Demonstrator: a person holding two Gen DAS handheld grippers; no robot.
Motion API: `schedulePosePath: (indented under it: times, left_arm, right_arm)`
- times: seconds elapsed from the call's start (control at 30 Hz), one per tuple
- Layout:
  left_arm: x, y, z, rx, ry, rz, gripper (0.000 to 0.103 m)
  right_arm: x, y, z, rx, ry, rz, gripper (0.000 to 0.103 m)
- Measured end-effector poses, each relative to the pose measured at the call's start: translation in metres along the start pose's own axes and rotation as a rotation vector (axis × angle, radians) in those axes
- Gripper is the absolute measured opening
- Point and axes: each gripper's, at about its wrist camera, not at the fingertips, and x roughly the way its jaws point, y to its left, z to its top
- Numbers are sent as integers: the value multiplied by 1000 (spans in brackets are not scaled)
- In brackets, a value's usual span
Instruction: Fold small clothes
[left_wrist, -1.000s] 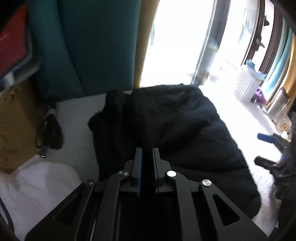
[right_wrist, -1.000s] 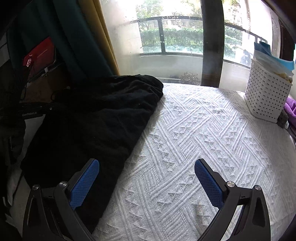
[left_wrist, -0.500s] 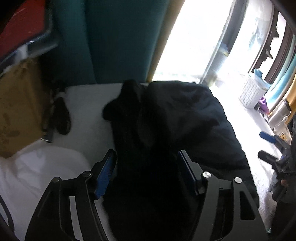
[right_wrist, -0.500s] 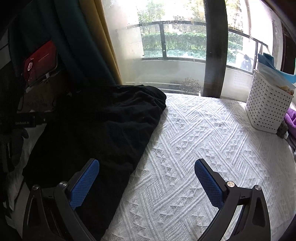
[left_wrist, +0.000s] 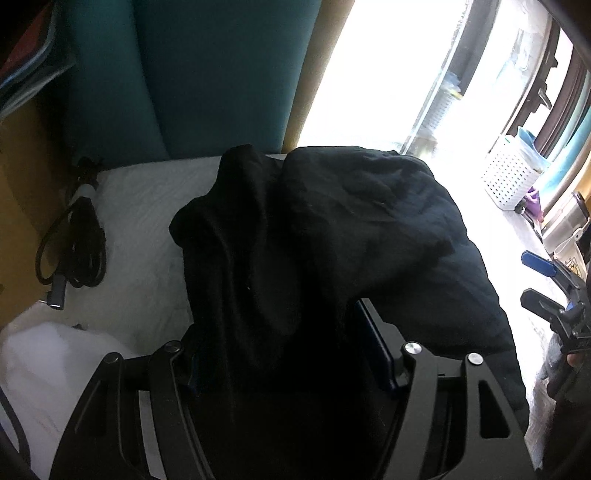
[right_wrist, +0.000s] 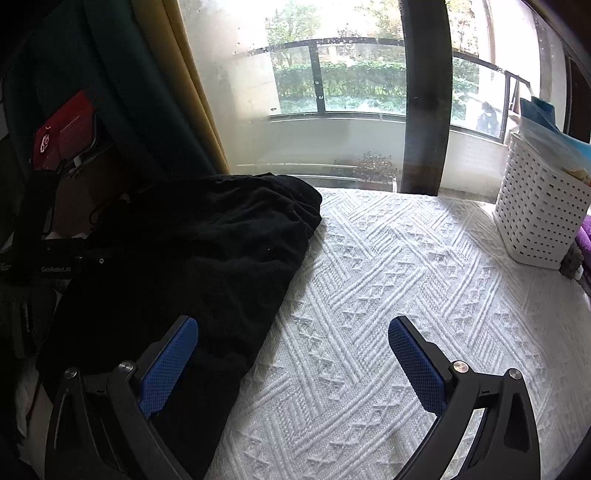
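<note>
A: Item one, your left gripper. State?

B: Jaws spread. They have just been opening, and the black garment lies draped between and over them. One blue pad shows on the right side; the other is nearly buried under cloth. The pads do not press on the fabric.

A: Item two, your right gripper.

B: Jaws wide apart, nothing between them. Both blue pads are in plain view. The left finger hangs over the garment's near edge, the right finger over the bare white cover. In your left view that gripper shows at the far right edge, beside the cloth.

A: Item three, the garment. Location?

B: Lying in a rumpled heap on the left part of the cover, its far end close to the window. From your right view the cloth runs from the near left corner toward the glass. Its right edge is a slanted line across the woven pattern.

A: Other stock?

B: A white perforated basket at the far right of the cover, well apart from the garment. A coiled black cable to the left of the garment, on the cover. Teal curtain behind, with a yellow strip beside the window.
</note>
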Motion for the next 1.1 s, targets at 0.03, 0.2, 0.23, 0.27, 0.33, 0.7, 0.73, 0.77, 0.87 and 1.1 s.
schedulePosePath:
  times: [0.03,0.2,0.23,0.27,0.33,0.7,0.73,0.77,0.87,1.1]
  left_arm:
    - [4,-1,1,0,3,-2,68]
    - [13,4,0,0,18,-17,71]
    - [14,4,1,1,17,-19,71]
    - [13,6,1,0,17,-20,72]
    - [13,7,2,0,16,-19,72]
    - [35,-3,31,49,33,-45,72]
    - [36,-2,34,53,38,-45,72]
    - [37,-3,38,55,41,-44,72]
    - [44,-7,45,61,35,-41,72]
    - [53,-20,41,111,19,-19,71]
  right_arm:
    - [1,0,1,-2,1,-1,103]
    - [9,-1,3,-7,10,-7,103]
    - [10,-1,4,-7,11,-9,103]
    - [12,-1,5,-7,13,-12,103]
    - [15,-3,7,-9,15,-25,103]
    - [38,-13,27,31,31,32,103]
    - [42,-12,28,31,31,30,103]
    - [46,-10,30,33,35,39,103]
    - [59,-8,36,46,53,83,99]
    - [72,7,39,27,84,147,93]
